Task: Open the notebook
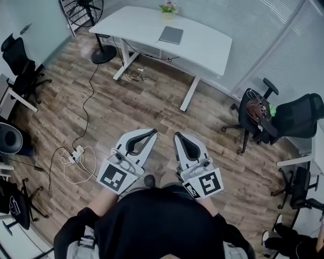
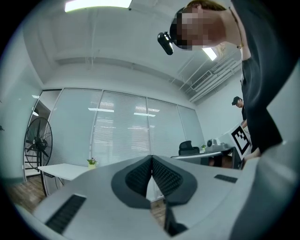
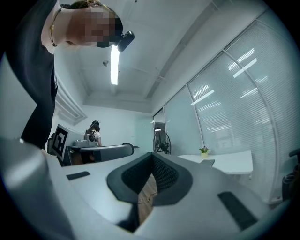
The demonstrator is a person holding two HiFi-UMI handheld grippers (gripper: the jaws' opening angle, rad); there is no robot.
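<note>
Both grippers are held close in front of the body, roughly level, pointing toward the far side of the room. Left gripper (image 1: 151, 133): jaws closed tip to tip, nothing between the pads; its own view confirms the ribbed pads meeting at the front. Right gripper (image 1: 178, 136): the same, jaws together at the tips and empty, with only wood floor (image 1: 152, 101) showing through the gap behind the pads. Neither gripper is near any object. Between the person and the target lies open floor, with a power strip (image 1: 77, 153) and loose cables off to the left. Beyond that stands the white counter (image 1: 202, 48). The notebook (image 1: 171, 35) lies flat and closed on its far half, a grey slab well apart from both grippers. A small potted plant (image 1: 168, 7) sits just behind it at the counter's back edge, and a standing fan (image 1: 81, 11) is off the counter's left end. Judgement: the task is at the approach stage and no contact has been made. The next move calls for walking up to the counter, parting one gripper's jaws to catch the cover's free edge, and likely steadying the base with the other while the cover is lifted.
</note>
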